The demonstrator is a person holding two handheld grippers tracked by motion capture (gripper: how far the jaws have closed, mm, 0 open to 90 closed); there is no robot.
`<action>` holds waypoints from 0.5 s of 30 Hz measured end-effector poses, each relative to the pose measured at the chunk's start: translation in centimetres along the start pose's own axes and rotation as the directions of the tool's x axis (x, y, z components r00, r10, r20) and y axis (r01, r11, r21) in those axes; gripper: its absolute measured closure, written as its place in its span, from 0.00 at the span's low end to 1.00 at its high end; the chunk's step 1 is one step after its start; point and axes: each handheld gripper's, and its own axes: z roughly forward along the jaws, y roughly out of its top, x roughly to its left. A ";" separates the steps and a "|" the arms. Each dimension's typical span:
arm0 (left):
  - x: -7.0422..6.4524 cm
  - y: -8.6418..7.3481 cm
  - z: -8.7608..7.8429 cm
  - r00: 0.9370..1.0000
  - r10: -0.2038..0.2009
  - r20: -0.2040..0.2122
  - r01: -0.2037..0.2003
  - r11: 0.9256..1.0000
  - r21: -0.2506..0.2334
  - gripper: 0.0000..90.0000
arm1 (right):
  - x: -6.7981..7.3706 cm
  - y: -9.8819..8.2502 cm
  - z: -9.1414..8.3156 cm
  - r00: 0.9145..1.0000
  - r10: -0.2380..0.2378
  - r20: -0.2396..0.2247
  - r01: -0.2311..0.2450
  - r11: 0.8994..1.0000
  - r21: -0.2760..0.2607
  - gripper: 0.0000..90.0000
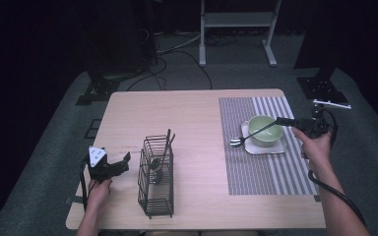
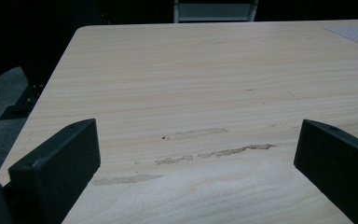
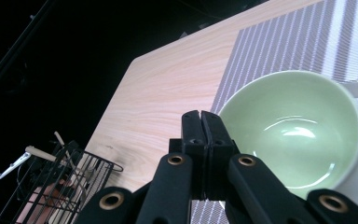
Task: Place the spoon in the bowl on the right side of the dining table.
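Over the right side of the light wooden desk (image 1: pixel 197 110), above the grey striped woven placemat (image 1: pixel 256 167), my right gripper (image 1: pixel 281 121) has its jaws pressed fully together on the dark handle of a long metal spoon (image 1: pixel 253 133). In the right gripper view the two black jaws meet with no gap just over the pale green ceramic bowl (image 3: pixel 293 128). The spoon slants down from my jaws across the bowl's near rim, its shiny head hanging just left of the white square plate (image 1: pixel 266 146) that carries the bowl.

Near the desk's front left corner my left gripper (image 1: pixel 123 162) rests low with its jaws wide apart and nothing between them, bare wood and a few pale smears ahead of it. Just to its right stands the black wire cutlery basket (image 1: pixel 156 182), with a few utensils upright in it.

My grip is at the very end of a long handle, so I judge the spoon could pivot or slide between the jaws if I swing it quickly. The handle passes close to the bowl's rim, though I cannot tell if it touches; a careless drop of my hand could lever against that rim and shift or tip the bowl on its plate. Letting go now would probably drop the spoon's head onto the placemat, not the plate.
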 end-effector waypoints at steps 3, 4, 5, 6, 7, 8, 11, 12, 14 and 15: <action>0.0 0.0 0.0 1.000 0.001 -0.001 -0.001 1.000 0.000 0.00 | -0.3 0.1 -0.6 1.000 0.006 0.009 -0.006 1.000 -0.016 0.99; 0.0 0.0 0.0 1.000 0.001 -0.001 -0.001 1.000 0.000 0.00 | -0.4 0.1 -0.7 1.000 0.010 0.011 -0.010 1.000 -0.018 0.99; 0.0 0.0 0.0 1.000 0.001 -0.002 -0.001 1.000 0.001 0.00 | -0.5 0.2 -0.9 1.000 0.010 0.011 -0.010 1.000 -0.022 0.99; 0.0 0.0 0.0 1.000 0.001 -0.002 -0.001 1.000 0.001 0.00 | -0.6 0.2 -1.0 1.000 0.018 0.013 -0.018 0.999 -0.027 0.99; 0.0 0.0 0.0 1.000 0.002 -0.002 -0.002 1.000 0.001 0.00 | -0.7 0.2 -1.2 1.000 0.020 0.016 -0.019 0.999 -0.031 0.99; 0.0 0.0 0.0 1.000 0.002 -0.002 -0.002 1.000 0.001 0.00 | -0.8 0.2 -1.3 1.000 0.021 0.019 -0.020 0.999 -0.032 0.99; 0.0 0.0 0.0 1.000 0.001 -0.003 -0.001 1.000 0.001 0.00 | -1.0 0.2 -1.6 0.999 0.024 0.025 -0.023 0.999 -0.040 0.99; 0.0 0.0 0.0 1.000 0.001 -0.003 -0.001 1.000 0.001 0.00 | -1.0 0.2 -1.7 0.999 0.026 0.029 -0.024 0.999 -0.040 0.99; 0.0 0.0 0.0 1.000 0.002 -0.003 -0.002 1.000 0.002 0.00 | -1.2 0.3 -1.9 0.999 0.025 0.032 -0.024 0.999 -0.047 0.99; 0.0 0.0 0.0 1.000 0.002 -0.003 -0.002 1.000 0.002 0.00 | -1.3 0.3 -2.0 0.999 0.030 0.030 -0.029 0.998 -0.051 0.99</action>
